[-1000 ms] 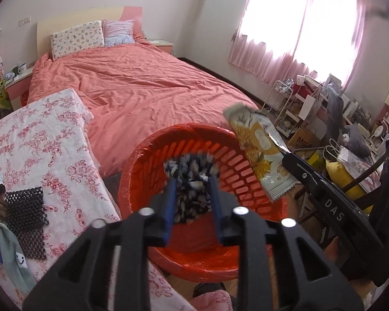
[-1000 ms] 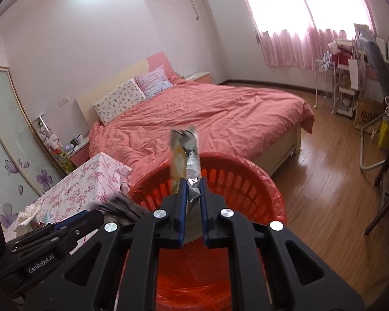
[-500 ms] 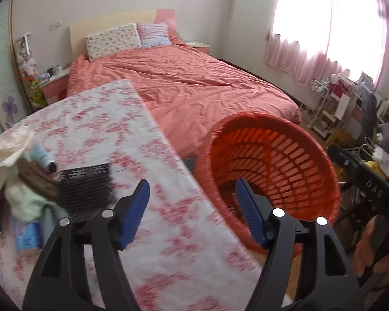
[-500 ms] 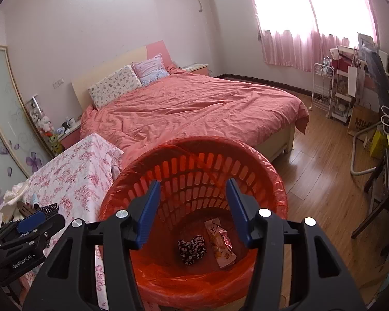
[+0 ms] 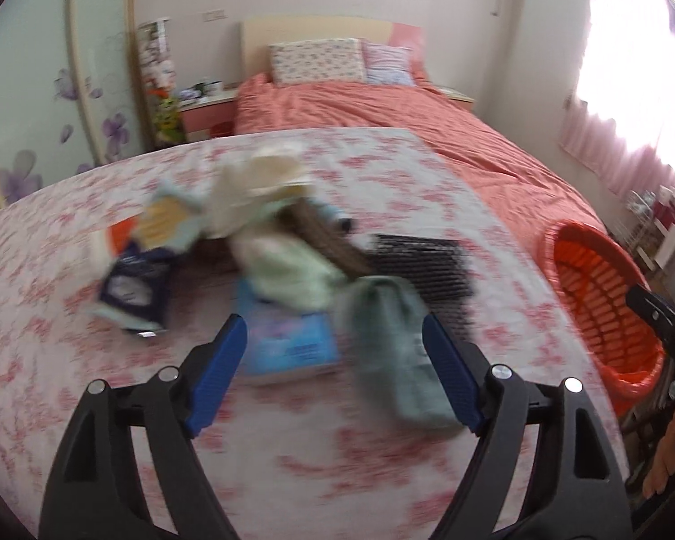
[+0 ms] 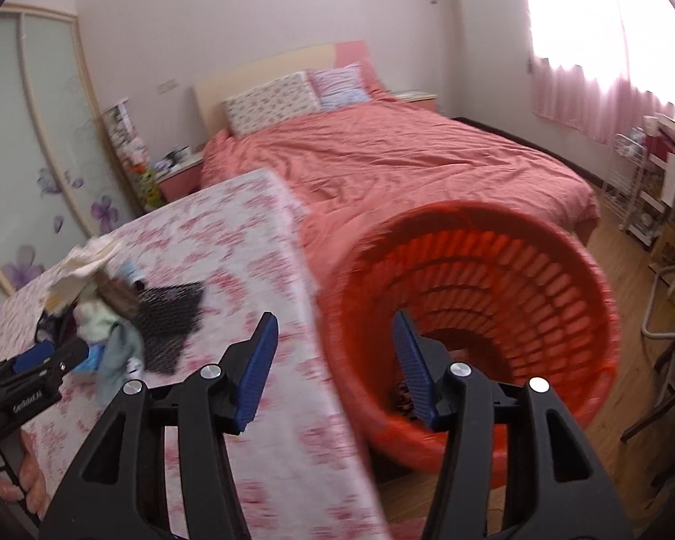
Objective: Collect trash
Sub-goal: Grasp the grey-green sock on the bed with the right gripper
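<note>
A blurred pile of trash [image 5: 265,243] lies on the floral-cloth table [image 5: 382,450]: wrappers, a blue packet [image 5: 288,346], a grey-green pouch [image 5: 391,337], a black mesh piece [image 5: 423,265]. My left gripper [image 5: 335,378] is open and empty, just short of the pile. My right gripper [image 6: 333,369] is open and empty, over the table's edge beside the orange basket [image 6: 562,297], which holds dark trash [image 6: 400,396] at its bottom. The pile also shows in the right wrist view [image 6: 112,306], with the left gripper [image 6: 36,378] next to it.
A bed with a salmon cover [image 6: 382,157] stands behind the table and basket. The basket also shows at the right of the left wrist view [image 5: 603,306]. A white rack [image 6: 639,193] and chair legs [image 6: 661,360] stand on the wooden floor to the right.
Both grippers opened and dropped their trash into the basket. The left gripper then swung left to the pile on the table; the right gripper turned left toward the table's edge.
</note>
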Motion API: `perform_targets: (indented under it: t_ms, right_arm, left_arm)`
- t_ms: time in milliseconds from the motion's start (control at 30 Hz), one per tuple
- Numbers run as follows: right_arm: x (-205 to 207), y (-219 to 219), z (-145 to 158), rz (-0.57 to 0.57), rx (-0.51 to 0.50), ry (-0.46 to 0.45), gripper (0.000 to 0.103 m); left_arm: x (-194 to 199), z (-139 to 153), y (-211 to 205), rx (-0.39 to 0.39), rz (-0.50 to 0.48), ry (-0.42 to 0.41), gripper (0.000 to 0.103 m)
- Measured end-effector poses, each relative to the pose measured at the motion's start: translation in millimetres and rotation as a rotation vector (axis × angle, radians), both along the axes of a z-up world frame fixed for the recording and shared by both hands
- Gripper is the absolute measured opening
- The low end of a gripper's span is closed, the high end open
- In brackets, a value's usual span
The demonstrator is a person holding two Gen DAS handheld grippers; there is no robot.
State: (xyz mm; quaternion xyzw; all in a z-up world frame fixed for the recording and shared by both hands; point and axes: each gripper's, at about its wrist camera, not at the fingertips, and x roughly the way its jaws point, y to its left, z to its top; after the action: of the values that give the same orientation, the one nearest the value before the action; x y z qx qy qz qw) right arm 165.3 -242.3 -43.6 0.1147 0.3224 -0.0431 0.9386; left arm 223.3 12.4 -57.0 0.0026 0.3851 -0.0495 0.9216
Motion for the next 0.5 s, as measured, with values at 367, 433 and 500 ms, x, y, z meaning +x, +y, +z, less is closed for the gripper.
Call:
perform_targets:
  t_ms: [367,433,500]
  right_arm:
    - [29,115,-12,0.286,-0.006,0.072,0.058]
    - [35,127,-15,0.313,-0.012,0.085,0.058]
    - [38,139,-20,0.327,-0.020,0.108,0.058]
  left_arm:
    - [-6,-3,118,0.021,0.207,-0.005,0.079]
    - [-7,-4,129,0.012,0.217,-0.006,0.079]
    - [-9,-4,136,0.002,0.221,-0.006,0.079]
